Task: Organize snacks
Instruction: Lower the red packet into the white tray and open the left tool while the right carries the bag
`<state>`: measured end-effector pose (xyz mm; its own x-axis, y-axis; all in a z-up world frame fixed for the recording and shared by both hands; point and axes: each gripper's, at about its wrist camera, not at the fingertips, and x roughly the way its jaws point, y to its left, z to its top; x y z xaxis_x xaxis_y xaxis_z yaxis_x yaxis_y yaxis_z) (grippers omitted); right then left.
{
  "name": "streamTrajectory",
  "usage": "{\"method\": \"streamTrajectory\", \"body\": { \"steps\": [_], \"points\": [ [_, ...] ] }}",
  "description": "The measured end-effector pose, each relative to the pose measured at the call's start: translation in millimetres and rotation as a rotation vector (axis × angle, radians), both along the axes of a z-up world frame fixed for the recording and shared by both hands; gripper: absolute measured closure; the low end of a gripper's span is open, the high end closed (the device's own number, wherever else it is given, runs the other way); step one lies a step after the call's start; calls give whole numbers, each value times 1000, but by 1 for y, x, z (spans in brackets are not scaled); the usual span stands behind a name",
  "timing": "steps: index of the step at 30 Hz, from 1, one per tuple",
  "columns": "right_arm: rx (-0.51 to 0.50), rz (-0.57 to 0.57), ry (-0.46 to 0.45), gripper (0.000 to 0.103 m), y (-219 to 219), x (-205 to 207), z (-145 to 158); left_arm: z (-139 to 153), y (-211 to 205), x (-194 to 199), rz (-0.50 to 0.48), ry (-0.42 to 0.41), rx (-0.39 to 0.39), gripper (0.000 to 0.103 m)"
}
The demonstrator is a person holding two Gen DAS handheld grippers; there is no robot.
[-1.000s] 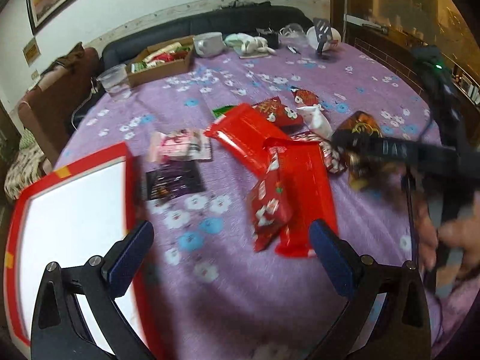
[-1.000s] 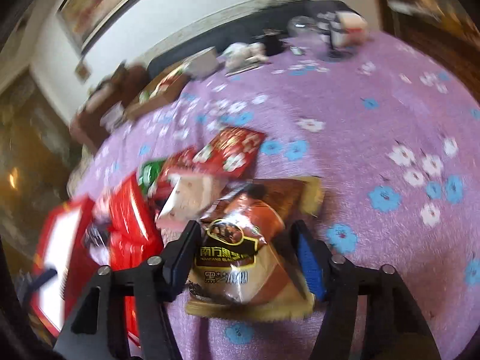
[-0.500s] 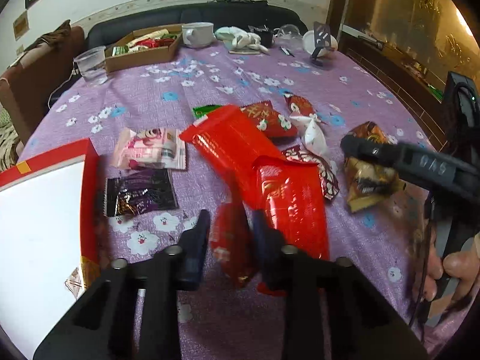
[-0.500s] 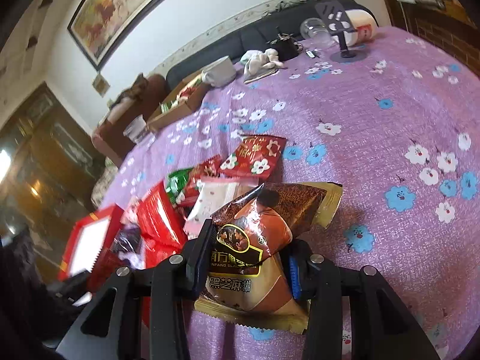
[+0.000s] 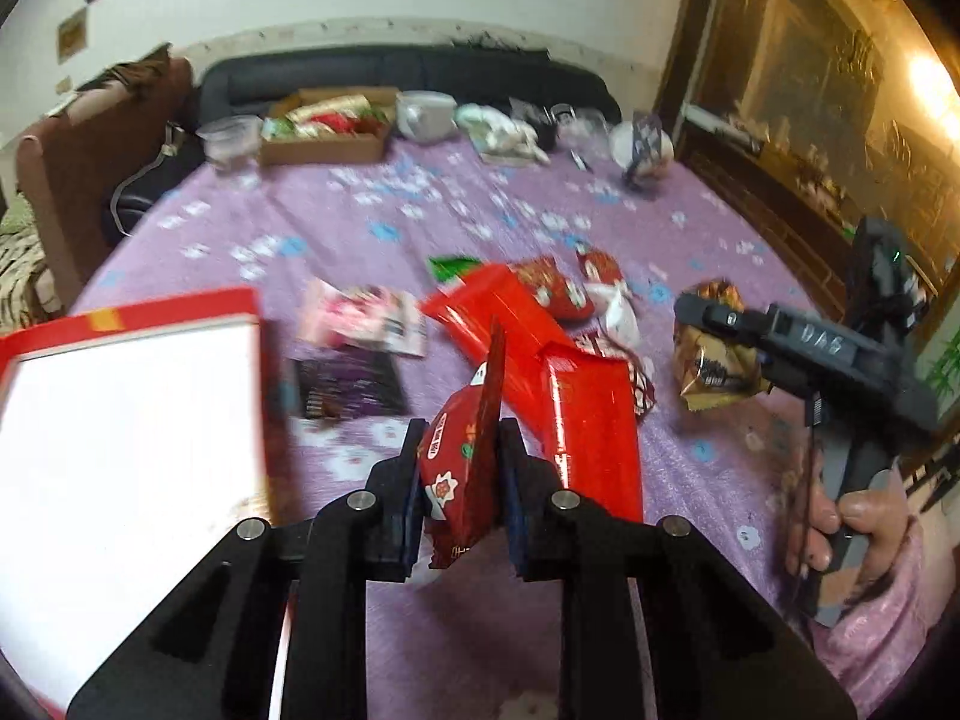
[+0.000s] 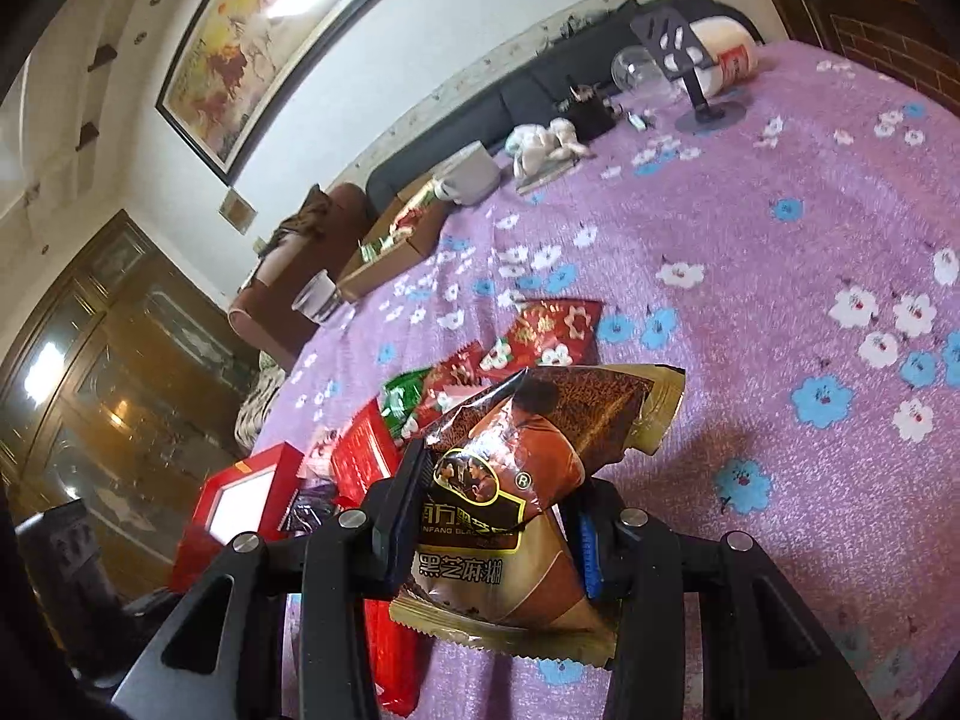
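Fingers (image 5: 414,504) tight on red packet (image 5: 462,468), other pair (image 6: 396,516) on brown sachet (image 6: 510,480) (lower edges hidden).

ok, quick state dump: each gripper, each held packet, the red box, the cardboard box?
left gripper: shut on small red packet
small red packet: pinched, standing on edge
right gripper: shut on brown sesame packet
brown sesame packet: gripped, crumpled, lifted off the purple cloth
red box: open, white inside, nothing in the visible part
cardboard box: open, holds snacks
long red packets: lying loose on the cloth
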<state>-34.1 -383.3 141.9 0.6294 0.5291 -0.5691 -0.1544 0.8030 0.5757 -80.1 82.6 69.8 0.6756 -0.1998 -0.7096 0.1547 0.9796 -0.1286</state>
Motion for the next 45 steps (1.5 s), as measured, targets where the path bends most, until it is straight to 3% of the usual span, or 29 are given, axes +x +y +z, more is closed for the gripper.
{"method": "streamTrajectory", "body": {
  "steps": [4,10,17,25,32,38,39,41,43,45],
  "points": [
    [-43,8,-32,61,9,-6,7,25,29,-26,60,-93,29,84],
    [-76,42,-70,61,39,-27,19,37,72,-43,154,-148,94,84],
    [-63,247,-80,61,137,-42,36,24,114,-53,244,-127,114,83],
    [-98,456,-59,61,256,-63,23,1,149,-65,319,-71,119,83],
    [-111,546,-29,58,310,-72,10,-7,169,-67,377,-49,139,83],
    [-84,588,-33,54,318,-79,13,-7,180,-69,426,-52,151,83],
    [-87,585,-40,54,317,-80,14,-6,181,-70,436,-56,158,82],
    [-85,574,-45,51,311,-81,15,-4,182,-71,450,-64,165,68],
    [-70,558,-47,48,308,-80,17,-1,183,-73,474,-90,185,43],
    [-53,544,-48,42,304,-78,18,2,181,-76,493,-115,211,32]
  ]
}}
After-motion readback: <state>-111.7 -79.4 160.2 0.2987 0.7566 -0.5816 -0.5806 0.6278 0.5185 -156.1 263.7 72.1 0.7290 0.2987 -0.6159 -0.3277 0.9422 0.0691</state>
